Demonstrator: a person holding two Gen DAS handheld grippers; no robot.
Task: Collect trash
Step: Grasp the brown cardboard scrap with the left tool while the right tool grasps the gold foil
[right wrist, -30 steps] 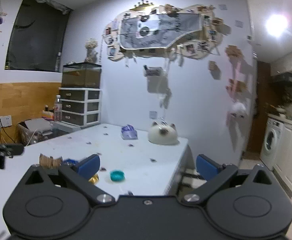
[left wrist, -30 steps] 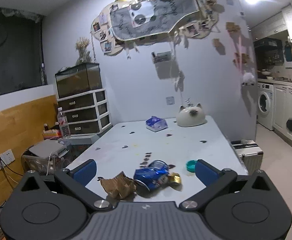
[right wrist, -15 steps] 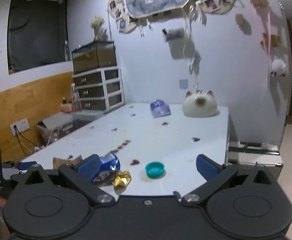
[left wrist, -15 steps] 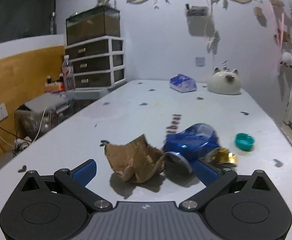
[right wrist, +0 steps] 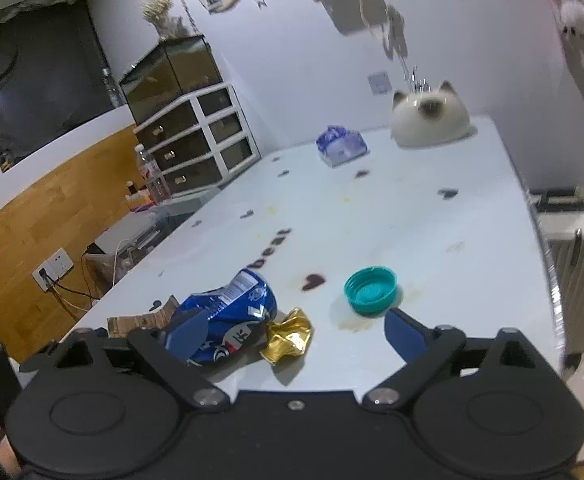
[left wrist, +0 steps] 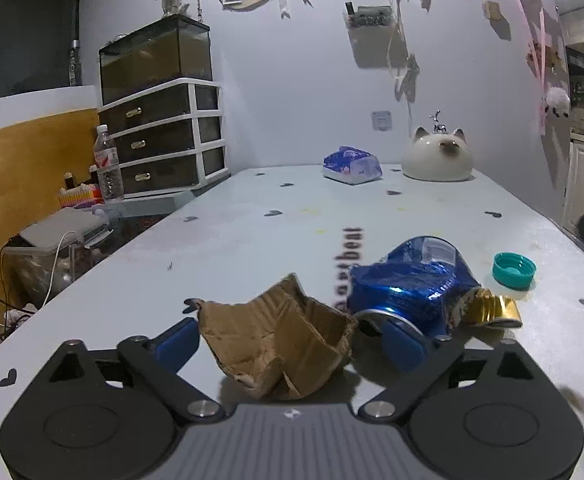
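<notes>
Left gripper point(left wrist: 288, 340) sat low at the near desk point(left wrist: 252, 232) edge, fingers apart, straddling the torn cardboard scrap point(left wrist: 276, 340); nothing clamped yet; the right finger lay just beside the crushed blue can point(left wrist: 408, 284), so closing could nudge the can or pinch both, and thin cardboard might fold and slip out. Right gripper point(right wrist: 292, 332) was also spread wide, empty, with the gold foil wad point(right wrist: 288, 338) and can point(right wrist: 228, 316) near its left finger and the teal bottle cap point(right wrist: 370, 290) just ahead of the right one; risk of knocking the cap toward the desk's right edge, which dropped off close by. Far desk was roomy; tissue pack point(left wrist: 352, 164) and cat ornament point(left wrist: 438, 158) stood well apart.
</notes>
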